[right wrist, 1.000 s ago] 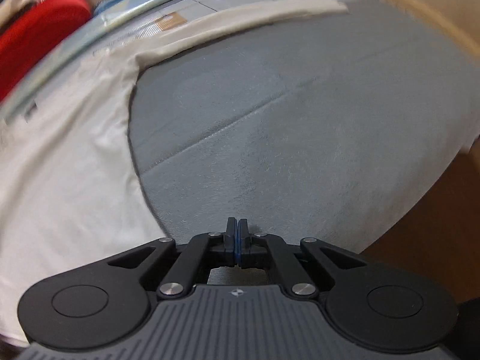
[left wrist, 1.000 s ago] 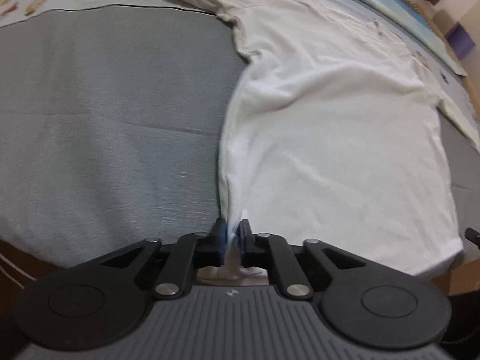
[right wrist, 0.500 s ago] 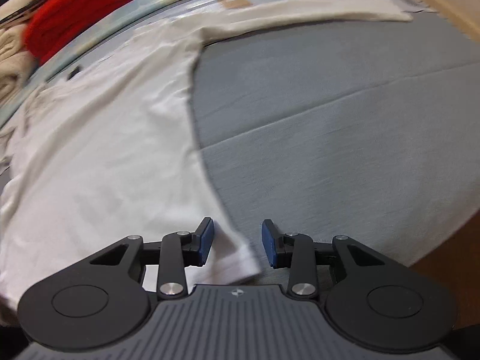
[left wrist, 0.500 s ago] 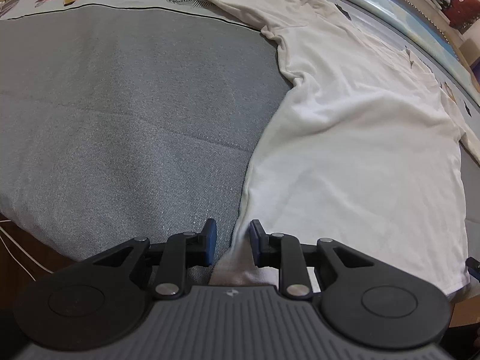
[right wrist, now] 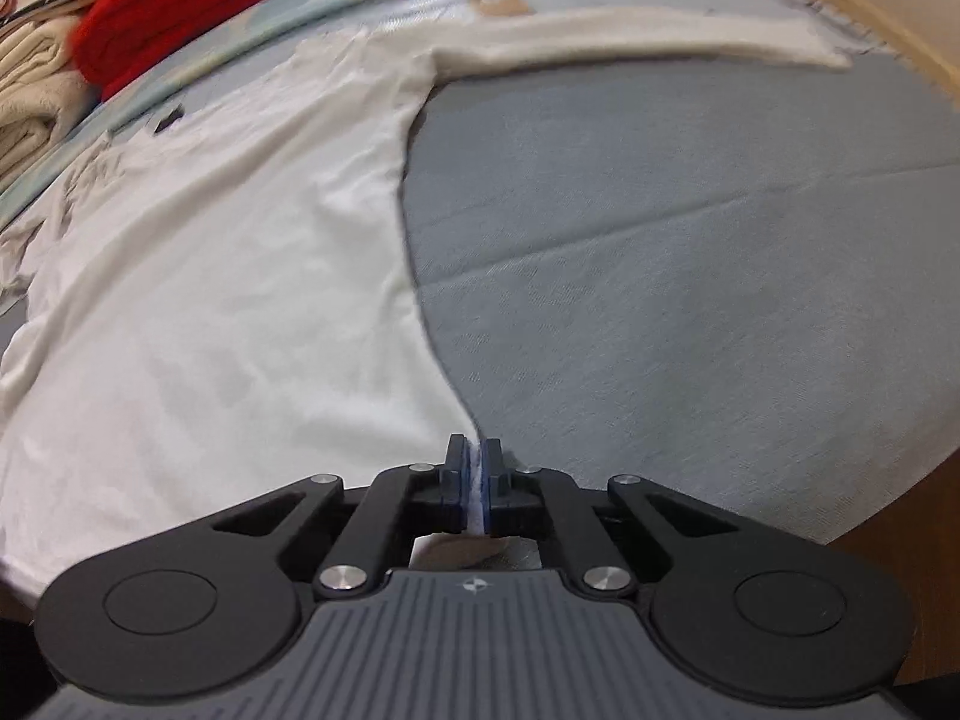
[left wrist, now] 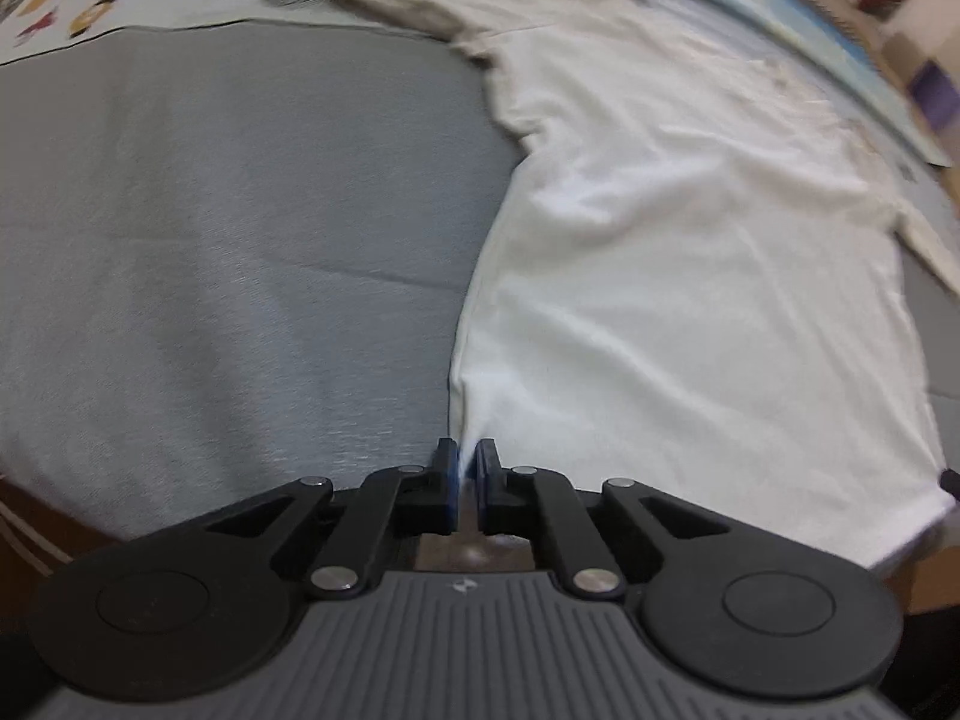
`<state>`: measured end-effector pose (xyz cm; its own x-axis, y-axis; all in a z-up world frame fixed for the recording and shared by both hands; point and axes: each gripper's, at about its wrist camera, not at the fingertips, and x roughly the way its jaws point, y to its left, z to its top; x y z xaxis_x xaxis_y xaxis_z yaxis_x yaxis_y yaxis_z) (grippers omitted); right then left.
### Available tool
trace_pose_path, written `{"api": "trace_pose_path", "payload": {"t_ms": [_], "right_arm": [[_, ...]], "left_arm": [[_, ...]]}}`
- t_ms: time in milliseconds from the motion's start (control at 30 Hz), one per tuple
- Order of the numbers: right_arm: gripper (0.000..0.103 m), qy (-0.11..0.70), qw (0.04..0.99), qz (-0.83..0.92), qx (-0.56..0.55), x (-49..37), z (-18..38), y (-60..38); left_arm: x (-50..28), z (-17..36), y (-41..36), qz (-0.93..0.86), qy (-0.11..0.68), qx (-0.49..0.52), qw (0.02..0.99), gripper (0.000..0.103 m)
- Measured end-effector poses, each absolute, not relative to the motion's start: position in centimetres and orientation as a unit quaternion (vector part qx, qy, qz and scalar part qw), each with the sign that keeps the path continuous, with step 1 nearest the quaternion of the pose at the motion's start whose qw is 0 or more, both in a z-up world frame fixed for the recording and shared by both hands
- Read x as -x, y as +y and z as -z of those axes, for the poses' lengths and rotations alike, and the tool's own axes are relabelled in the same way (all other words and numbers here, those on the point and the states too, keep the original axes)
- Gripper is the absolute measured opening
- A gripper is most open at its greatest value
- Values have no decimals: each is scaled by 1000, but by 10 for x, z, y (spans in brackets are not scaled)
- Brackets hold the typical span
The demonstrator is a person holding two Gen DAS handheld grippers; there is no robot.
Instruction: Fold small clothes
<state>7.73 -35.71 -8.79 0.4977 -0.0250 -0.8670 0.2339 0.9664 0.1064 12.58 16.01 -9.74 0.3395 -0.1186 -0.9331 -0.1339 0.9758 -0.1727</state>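
Both cams sit just behind their own black two-finger grippers, pitched steeply down, very close to the grey woven fabric surface point(left wrist: 228, 252). Left wrist cam is over the near edge, looking toward the far edge, left gripper point(left wrist: 467, 463) at bottom centre. Right wrist cam does likewise from further along that edge, right gripper point(right wrist: 474, 461) at bottom centre. Shared: the white long-sleeved cotton shirt point(left wrist: 690, 300) point(right wrist: 228, 300) and the grey fabric; shirt fills the right side of the left view, left side of the right view.

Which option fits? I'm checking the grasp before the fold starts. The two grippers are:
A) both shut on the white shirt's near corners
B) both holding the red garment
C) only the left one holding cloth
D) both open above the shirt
A: the left gripper and the right gripper each pinch white shirt fabric between their pads.
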Motion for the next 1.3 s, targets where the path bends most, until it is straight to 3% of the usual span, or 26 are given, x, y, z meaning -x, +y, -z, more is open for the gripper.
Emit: {"api": "trace_pose_path", "payload": {"t_ms": [133, 233, 433, 533, 700, 833, 1000, 1100, 1300], "right_arm": [[2, 512, 838, 135, -129, -76, 89, -377], [3, 546, 825, 90, -115, -81, 97, -362], [5, 542, 827, 86, -123, -83, 91, -360], [9, 516, 842, 112, -108, -82, 81, -358], [15, 459, 879, 85, -102, -81, 62, -351], [33, 529, 845, 39, -72, -93, 86, -332], [33, 490, 869, 29, -66, -94, 72, -323], [34, 437, 895, 18, -87, -91, 53, -321], [40, 349, 934, -7, -80, -95, 16, -299]], "left_arm": [[-122, 99, 150, 9, 584, 76, 808, 5], [-121, 105, 154, -19, 605, 60, 794, 5], [-119, 101, 147, -22, 600, 43, 799, 8], [-120, 89, 148, -22, 562, 53, 825, 17], [-122, 85, 133, 23, 547, 54, 835, 19], [-120, 108, 111, 35, 595, -12, 803, 26], [-122, 84, 118, 21, 543, 23, 839, 29], [-123, 74, 116, 11, 520, 24, 854, 35], [-125, 48, 104, 3, 464, -2, 886, 60]]}}
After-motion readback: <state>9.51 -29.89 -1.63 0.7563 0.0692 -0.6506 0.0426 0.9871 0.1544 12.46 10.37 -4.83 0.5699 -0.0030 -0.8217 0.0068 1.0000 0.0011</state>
